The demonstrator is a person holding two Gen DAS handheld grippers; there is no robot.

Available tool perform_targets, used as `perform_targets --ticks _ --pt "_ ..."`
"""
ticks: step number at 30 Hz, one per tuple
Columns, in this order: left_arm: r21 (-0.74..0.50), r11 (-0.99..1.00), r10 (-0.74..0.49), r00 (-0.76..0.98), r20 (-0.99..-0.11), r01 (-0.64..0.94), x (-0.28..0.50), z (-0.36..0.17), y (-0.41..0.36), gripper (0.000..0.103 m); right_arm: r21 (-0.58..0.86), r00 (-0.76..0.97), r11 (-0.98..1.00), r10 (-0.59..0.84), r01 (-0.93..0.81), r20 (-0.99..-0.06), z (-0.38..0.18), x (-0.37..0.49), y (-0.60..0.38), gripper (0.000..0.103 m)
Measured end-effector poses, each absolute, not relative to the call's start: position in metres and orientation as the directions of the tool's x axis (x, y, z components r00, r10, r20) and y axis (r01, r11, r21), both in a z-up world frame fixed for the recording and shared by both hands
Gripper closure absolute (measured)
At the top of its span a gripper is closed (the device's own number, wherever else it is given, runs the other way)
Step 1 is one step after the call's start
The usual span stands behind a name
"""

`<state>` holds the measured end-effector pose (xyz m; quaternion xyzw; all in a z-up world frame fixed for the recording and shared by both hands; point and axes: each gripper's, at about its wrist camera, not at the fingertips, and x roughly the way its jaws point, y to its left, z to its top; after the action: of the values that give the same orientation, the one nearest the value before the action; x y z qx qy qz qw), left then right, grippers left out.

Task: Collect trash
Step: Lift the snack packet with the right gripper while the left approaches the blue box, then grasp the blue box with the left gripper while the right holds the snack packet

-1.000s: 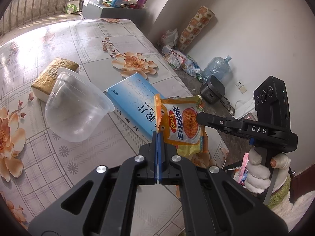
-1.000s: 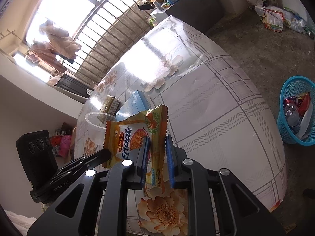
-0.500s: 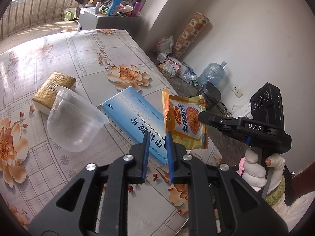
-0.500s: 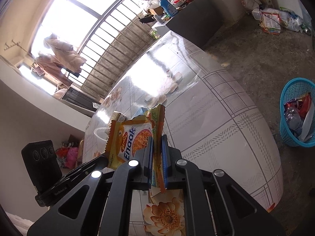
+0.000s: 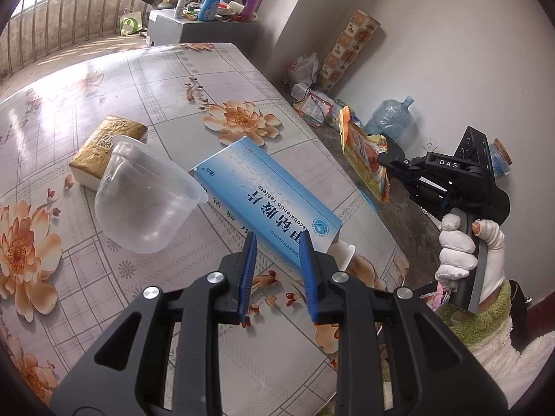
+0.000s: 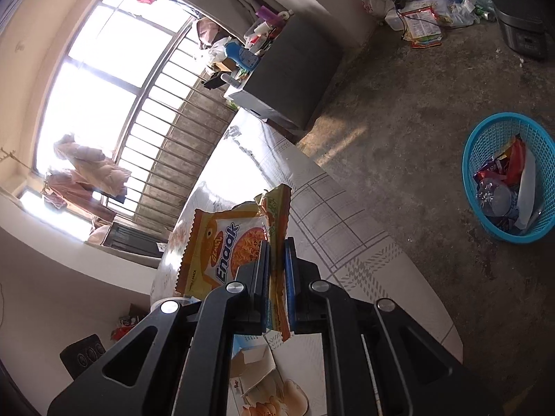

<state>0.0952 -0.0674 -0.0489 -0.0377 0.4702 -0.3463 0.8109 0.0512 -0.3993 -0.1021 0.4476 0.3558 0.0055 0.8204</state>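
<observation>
My right gripper [image 6: 276, 242] is shut on the edge of an orange Enaak snack packet [image 6: 222, 242]. In the left wrist view the right gripper [image 5: 385, 159] holds that packet [image 5: 360, 156] beyond the table's right edge, over the floor. My left gripper [image 5: 277, 237] hovers above the table with its jaws opening and nothing between them. Just past its tips lies a blue tablet box [image 5: 263, 190]. To the left, a clear plastic cup [image 5: 145, 201] lies on its side, with a brown packet [image 5: 107, 142] behind it. A blue basket [image 6: 513, 235] holding trash stands on the floor.
The flowered table [image 5: 138, 79] runs back towards a grey cabinet [image 5: 194, 27] crowded with bottles. A water jug [image 5: 388, 118], bags and litter line the wall. A dark cooker [image 6: 520, 31] sits on the floor. A gloved hand [image 5: 454, 253] grips the right gripper's handle.
The left gripper let go of the snack packet and opened. The right gripper closed on the packet and carried it right, past the table edge, rolling as it went.
</observation>
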Motion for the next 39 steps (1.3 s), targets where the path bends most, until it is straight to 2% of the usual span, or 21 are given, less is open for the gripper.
perform_targets --ticks 3,6,15,18,20,23,30,33,39 --pt "-0.382 0.761 -0.590 0.315 -0.744 0.524 0.095 -0.050 -0.068 0.080 0.666 0.711 0.663 0.281 0.341 -0.645 -0.109 0.057 -0.390 0.094" --pt "-0.376 0.763 -0.586 0.316 -0.746 0.526 0.095 -0.049 -0.067 0.080 0.642 0.671 0.697 0.312 0.319 -0.673 -0.118 0.053 -0.371 0.094" --pt "-0.375 0.764 -0.582 0.309 -0.752 0.526 0.094 -0.044 -0.064 0.080 0.659 0.591 0.709 0.426 0.253 -0.685 -0.123 0.020 -0.336 0.095" --pt "-0.377 0.763 -0.578 0.293 -0.762 0.525 0.093 -0.046 -0.066 0.068 0.664 0.609 0.704 0.418 0.251 -0.674 -0.117 0.012 -0.339 0.095" --pt "-0.375 0.766 -0.569 0.279 -0.773 0.522 0.092 -0.048 -0.070 0.052 0.663 0.638 0.697 0.385 0.273 -0.667 -0.113 0.008 -0.351 0.095" --pt "-0.381 0.774 -0.559 0.263 -0.786 0.505 0.093 -0.055 -0.078 0.036 0.672 0.670 0.674 0.349 0.306 -0.655 -0.110 0.005 -0.371 0.095" --pt "-0.464 0.820 -0.547 0.220 -0.808 0.335 0.111 -0.077 -0.093 0.026 0.688 0.722 0.640 0.288 0.343 -0.629 -0.102 -0.010 -0.394 0.095" --pt "-0.449 0.854 -0.508 0.228 -0.831 0.264 0.113 -0.086 -0.102 0.020 0.695 0.730 0.627 0.281 0.352 -0.623 -0.103 -0.016 -0.397 0.095" --pt "-0.408 0.872 -0.474 0.256 -0.843 0.271 0.108 -0.085 -0.125 0.020 0.709 0.738 0.605 0.278 0.362 -0.615 -0.111 -0.023 -0.408 0.095"
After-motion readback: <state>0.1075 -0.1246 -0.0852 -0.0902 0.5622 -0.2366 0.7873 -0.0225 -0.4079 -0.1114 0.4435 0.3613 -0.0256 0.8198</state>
